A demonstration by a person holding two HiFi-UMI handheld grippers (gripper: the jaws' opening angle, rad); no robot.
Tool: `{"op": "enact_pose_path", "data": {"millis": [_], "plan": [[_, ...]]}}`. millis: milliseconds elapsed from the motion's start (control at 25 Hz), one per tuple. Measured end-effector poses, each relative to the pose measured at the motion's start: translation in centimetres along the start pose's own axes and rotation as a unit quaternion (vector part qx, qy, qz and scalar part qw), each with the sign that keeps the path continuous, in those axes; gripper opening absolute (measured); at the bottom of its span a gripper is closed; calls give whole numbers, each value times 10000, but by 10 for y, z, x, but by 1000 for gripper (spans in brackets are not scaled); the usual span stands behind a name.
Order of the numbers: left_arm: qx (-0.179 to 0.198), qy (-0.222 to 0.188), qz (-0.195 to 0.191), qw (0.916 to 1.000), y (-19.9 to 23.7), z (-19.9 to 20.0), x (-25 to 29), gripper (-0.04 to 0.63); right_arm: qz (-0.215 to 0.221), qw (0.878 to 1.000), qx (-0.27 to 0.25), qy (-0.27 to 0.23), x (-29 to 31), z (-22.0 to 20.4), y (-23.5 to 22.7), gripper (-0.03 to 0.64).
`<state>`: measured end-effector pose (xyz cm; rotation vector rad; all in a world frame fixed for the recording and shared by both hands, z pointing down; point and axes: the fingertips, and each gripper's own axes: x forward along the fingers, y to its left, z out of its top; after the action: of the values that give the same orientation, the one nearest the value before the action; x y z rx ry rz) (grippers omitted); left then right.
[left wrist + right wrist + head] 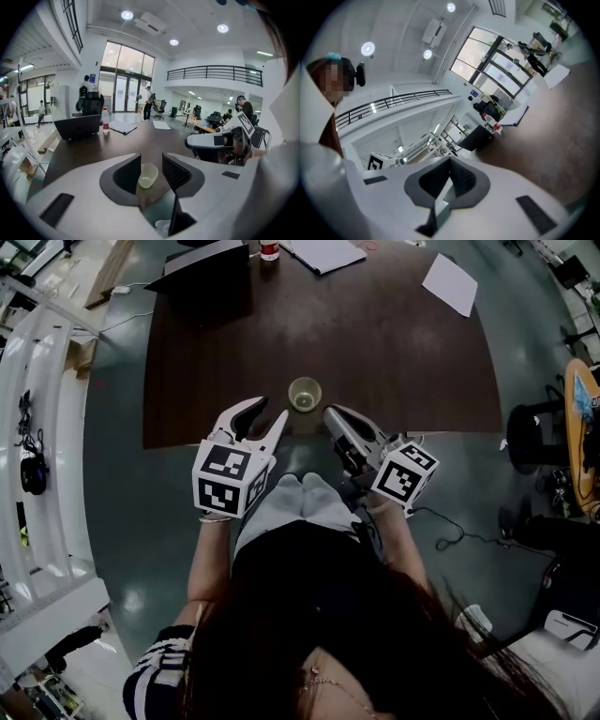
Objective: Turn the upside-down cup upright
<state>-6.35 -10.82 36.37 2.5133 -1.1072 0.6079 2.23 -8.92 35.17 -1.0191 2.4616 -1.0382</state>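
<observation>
**A:** Where's the cup (305, 394)?

**B:** It's on the bench (394, 362), near the front edge. Its mouth faces up, so I judge the turn itself is done. In the head view it sits between the tips of the two grippers and seems to touch neither.

**A:** And the left gripper (270, 411)?

**B:** Its fingers (125, 174) stand partly apart with nothing pressed between them. Its own view shows the cup through the gap, but beyond the tips and resting on the bench.

**A:** The right gripper (333, 414)?

**B:** Those fingers (459, 178) are together and empty, with the tip just right of the cup.

**A:** So what's the step in hand?

**B:** Getting clear, I'd say. The cup looks thin and light, and it's close to the edge, so a brush on the rim could tip it or push it off.

**A:** How do you do that well?

**B:** Draw the left gripper straight back along its own line, with the gap no narrower than it is now. Don't sweep either gripper sideways past the rim. Then check that the cup stands flat.
</observation>
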Motion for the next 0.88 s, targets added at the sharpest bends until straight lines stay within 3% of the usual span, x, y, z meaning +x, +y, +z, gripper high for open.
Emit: {"op": "enact_pose_path", "data": {"millis": [160,320,400,880], "plan": [[-169,-205,164,9995,-1,5,-10,147,-261,9972,-694,70,0,4,8,17],[-433,-528,444,9967,6,11,-24,27,-453,9906,-1284,126,0,8,14,17],[-514,-606,537,9954,8,12,-29,3,-533,9873,-1489,120,-1,10,17,17],[-816,-735,669,9917,13,12,-39,3,-895,9711,-2204,203,0,14,21,17]]}}
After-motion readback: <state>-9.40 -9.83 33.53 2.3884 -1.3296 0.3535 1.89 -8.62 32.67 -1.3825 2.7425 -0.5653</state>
